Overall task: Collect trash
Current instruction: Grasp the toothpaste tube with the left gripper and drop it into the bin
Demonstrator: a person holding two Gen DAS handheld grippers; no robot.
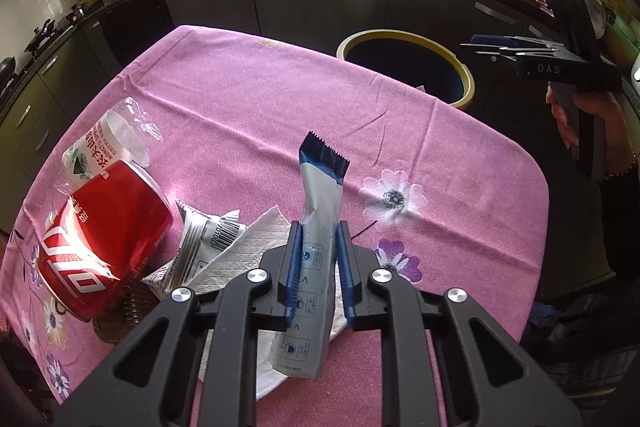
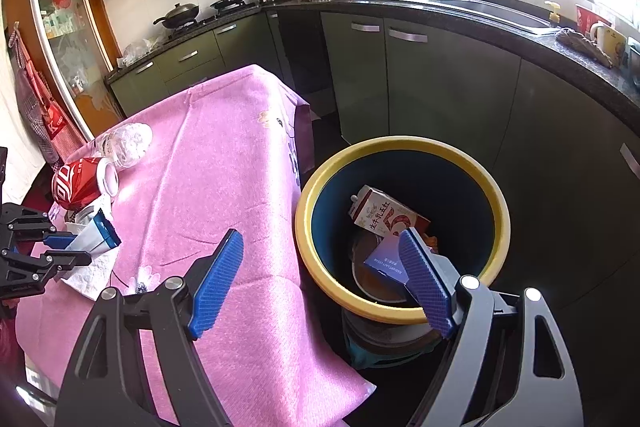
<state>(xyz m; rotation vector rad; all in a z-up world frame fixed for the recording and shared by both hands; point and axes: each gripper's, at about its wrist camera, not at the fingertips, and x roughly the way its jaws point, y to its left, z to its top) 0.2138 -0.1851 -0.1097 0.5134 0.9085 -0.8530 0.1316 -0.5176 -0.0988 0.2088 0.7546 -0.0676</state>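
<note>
A table draped in a pink floral tablecloth (image 1: 248,99) stands in a kitchen with dark green cabinets (image 2: 436,75), a black countertop crowded with dishes, a sink under a bright window and woks on a stove along the far wall. Beside the table's far edge sits a trash bin (image 2: 496,195) with a yellow rim and blue inside, already holding a milk carton (image 2: 380,215), a purple box (image 2: 386,263) and a round bowl-like container. The left gripper (image 1: 318,255) is clamped on a silver-and-blue snack wrapper (image 1: 320,187), its blue pads pressing the wrapper's sides so that the serrated dark-blue end sticks up past the fingertips. The wrapper is long, flat and foil-like, printed with small icons. Under and beside it lie a white paper napkin (image 1: 256,247), another silver wrapper with a barcode (image 1: 208,239), a red soda can (image 1: 104,227) on its side and a crushed clear water bottle (image 1: 112,139), all bunched at the table's left. The right gripper (image 2: 320,287), held by a hand (image 1: 580,115), hovers over the bin's near rim with jaws spread wide and nothing between them.
</note>
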